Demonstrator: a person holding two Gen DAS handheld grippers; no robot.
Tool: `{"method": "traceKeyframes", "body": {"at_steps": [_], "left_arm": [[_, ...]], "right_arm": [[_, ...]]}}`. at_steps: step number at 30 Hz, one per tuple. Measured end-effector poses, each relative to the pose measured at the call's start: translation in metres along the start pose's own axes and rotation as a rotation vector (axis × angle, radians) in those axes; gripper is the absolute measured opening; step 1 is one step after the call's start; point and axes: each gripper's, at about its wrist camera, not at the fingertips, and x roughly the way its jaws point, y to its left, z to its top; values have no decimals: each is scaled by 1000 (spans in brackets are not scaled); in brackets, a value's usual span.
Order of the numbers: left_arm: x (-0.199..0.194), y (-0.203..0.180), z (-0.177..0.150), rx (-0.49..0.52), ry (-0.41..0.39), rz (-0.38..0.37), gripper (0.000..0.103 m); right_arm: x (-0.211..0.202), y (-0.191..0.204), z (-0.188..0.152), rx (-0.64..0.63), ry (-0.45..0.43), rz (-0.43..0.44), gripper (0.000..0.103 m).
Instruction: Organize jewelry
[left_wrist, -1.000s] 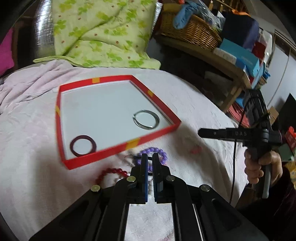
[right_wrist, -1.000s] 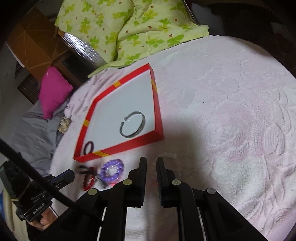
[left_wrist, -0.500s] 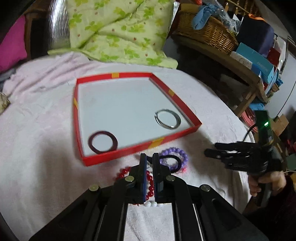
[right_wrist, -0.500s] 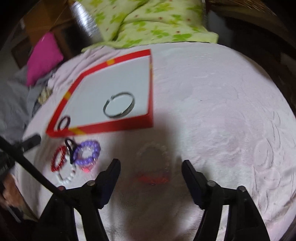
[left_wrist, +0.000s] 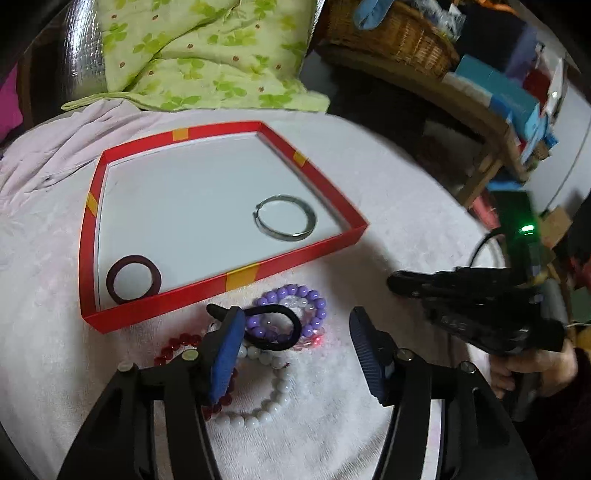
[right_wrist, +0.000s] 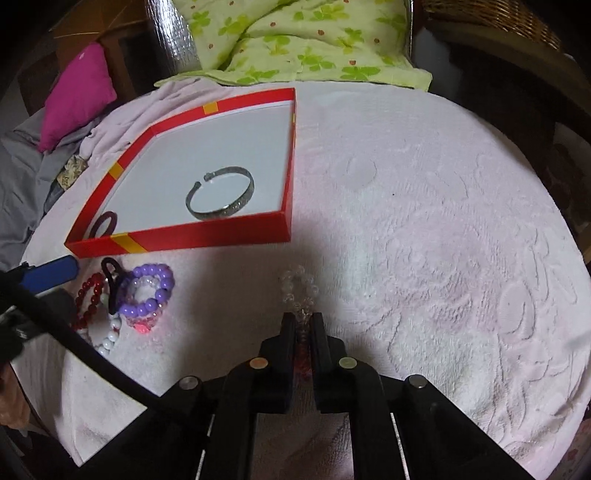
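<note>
Two views, right tool (right_wrist: 303, 322) pinching clear bead bracelet (right_wrist: 298, 291), left tool (left_wrist: 295, 332) opening over bracelet pile (left_wrist: 280, 325).

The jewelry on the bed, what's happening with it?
A person is sorting it into a red tray that already holds a silver cuff bangle and a dark ring bangle. The right gripper is shut on a clear bead bracelet. The left gripper is opening over the purple bead bracelet pile.
</note>
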Motion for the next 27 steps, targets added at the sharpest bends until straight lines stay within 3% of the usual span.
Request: {"method": "traceKeyframes", "body": {"at_steps": [1,3,5,8,17,27], "left_arm": [[4,-1,0,-1,3,11,59],[10,-2,0,0,21,23,44],[16,0,-1,-4,43,27,17],[22,3,-3,-8,67,51,7],[-21,21,-2,-33,-42,18,5],[-70,56,14,-144,-213,-91,5]], "right_arm": [[0,0,-1,-1,1,0,8],[0,1,0,-4,2,-1,8],[1,1,-1,-6,2,-1,8],[-1,1,-1,-3,-3,0,8],[-31,-1,4,31,-113,66,8],[-58,0,15,125,-246,217,8]]}}
